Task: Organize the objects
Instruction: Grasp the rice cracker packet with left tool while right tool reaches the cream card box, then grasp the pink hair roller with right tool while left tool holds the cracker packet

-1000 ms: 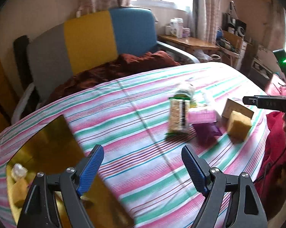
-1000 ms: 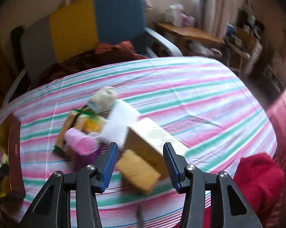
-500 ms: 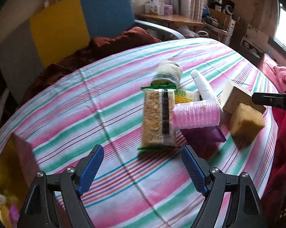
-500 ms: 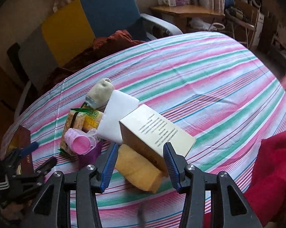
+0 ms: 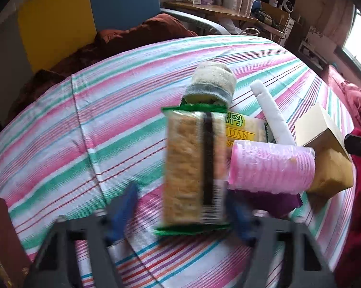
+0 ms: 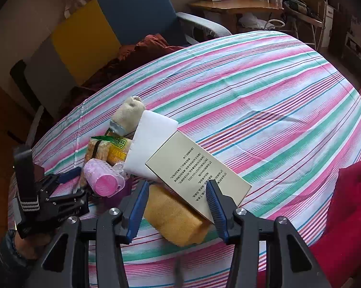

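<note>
One striped tablecloth (image 6: 264, 100) spreads bare beyond both tools; left gripper (image 5: 182, 206) closing around the cracker packet (image 5: 192, 165); right gripper (image 6: 178, 201) apart astride the sponge (image 6: 173, 218).

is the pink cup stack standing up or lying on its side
On its side: the pink cup stack lies across the striped cloth, its round end facing sideways in the right wrist view.

The left gripper (image 5: 184, 212) is motion-blurred as its jaws close, so contact between its blue pads and the clear green-edged cracker packet (image 5: 194, 168) cannot be told. The pink ribbed plastic roll (image 5: 272, 166) hides most of the purple piece (image 5: 286, 201) beneath it. The yellow sponge block (image 6: 174, 218) lies partly under the cream printed cardboard box (image 6: 197, 174).
</note>
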Demonstrator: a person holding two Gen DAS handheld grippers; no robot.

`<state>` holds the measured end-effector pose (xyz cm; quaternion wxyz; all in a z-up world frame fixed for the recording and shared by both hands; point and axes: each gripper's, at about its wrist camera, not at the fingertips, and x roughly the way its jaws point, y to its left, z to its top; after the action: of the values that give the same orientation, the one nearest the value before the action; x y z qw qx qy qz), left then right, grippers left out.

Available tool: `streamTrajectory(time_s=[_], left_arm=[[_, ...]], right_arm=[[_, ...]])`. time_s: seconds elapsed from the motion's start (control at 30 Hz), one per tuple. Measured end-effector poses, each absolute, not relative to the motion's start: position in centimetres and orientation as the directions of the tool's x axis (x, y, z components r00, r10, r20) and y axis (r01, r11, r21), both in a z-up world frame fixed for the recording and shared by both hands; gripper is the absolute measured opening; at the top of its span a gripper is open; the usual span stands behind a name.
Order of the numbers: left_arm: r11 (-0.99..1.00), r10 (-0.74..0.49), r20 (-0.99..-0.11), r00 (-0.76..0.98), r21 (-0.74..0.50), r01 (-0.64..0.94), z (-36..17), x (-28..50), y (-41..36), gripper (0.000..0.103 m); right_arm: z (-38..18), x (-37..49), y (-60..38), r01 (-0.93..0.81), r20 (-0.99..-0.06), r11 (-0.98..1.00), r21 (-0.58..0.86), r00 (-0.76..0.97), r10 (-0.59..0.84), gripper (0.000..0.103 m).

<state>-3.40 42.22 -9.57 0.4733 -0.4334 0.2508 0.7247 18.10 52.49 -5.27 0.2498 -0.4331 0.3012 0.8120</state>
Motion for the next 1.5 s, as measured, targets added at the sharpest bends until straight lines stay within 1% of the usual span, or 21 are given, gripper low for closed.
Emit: streamTrajectory(time_s=[0.03,0.07,0.13,0.27,0.53,0.7,0.83,0.97,1.1,1.33,1.5], left_arm=[[-0.425,0.469,-0.863,-0.186,-0.036,-0.904,-9.5,-3.3,42.2,0.047],[-0.430,0.469,-0.864,-0.180,-0.046,-0.902,-9.4,-3.4,41.9,0.047],[-0.450,0.477,-0.862,-0.172,-0.071,-0.890,-9.3,-3.5,41.0,0.047],[-0.497,0.480,-0.856,-0.193,-0.084,-0.864,-9.3,-3.1,38.5,0.047],[-0.574,0.459,-0.854,-0.247,-0.073,-0.815,-9.4,-1.3,35.1,0.047],[-0.588,0.465,-0.847,-0.259,-0.077,-0.805,-9.5,-0.9,34.6,0.047],[-0.596,0.468,-0.845,-0.258,-0.086,-0.799,-9.6,-1.2,34.9,0.047],[-0.597,0.479,-0.839,-0.257,-0.097,-0.796,-9.8,-1.4,35.1,0.049],[-0.593,0.482,-0.833,-0.271,-0.083,-0.801,-9.9,-1.2,35.1,0.049],[-0.604,0.508,-0.825,-0.250,-0.134,-0.785,-9.2,-1.2,33.7,0.047],[-0.603,0.540,-0.801,-0.257,-0.155,-0.783,-7.3,-0.4,32.0,0.047]], right_arm=[[-5.3,18.1,52.5,-0.666,-0.854,-0.694,0.273,-0.500,0.144,0.050],[-5.2,18.1,52.5,-0.665,-0.852,-0.695,0.273,-0.502,0.146,0.050],[-5.0,18.2,52.3,-0.662,-0.848,-0.700,0.267,-0.506,0.155,0.050],[-4.5,17.6,51.6,-0.642,-0.848,-0.730,0.233,-0.502,0.171,0.050],[-3.9,13.4,47.7,-0.499,-0.846,-0.840,0.212,-0.525,0.098,0.050],[-5.5,9.1,44.6,-0.376,-0.872,-0.915,0.146,-0.485,0.060,0.050],[-7.4,6.5,43.6,-0.329,-0.897,-0.942,0.072,-0.434,0.083,0.050],[-8.2,5.8,43.6,-0.296,-0.900,-0.952,0.073,-0.432,0.065,0.047],[-8.3,5.8,42.8,-0.255,-0.893,-0.966,0.041,-0.443,0.079,0.045],[-6.7,6.8,44.5,-0.303,-0.854,-0.943,0.136,-0.518,0.043,0.044],[-6.0,7.2,45.1,-0.308,-0.833,-0.932,0.190,-0.554,0.014,0.044]])
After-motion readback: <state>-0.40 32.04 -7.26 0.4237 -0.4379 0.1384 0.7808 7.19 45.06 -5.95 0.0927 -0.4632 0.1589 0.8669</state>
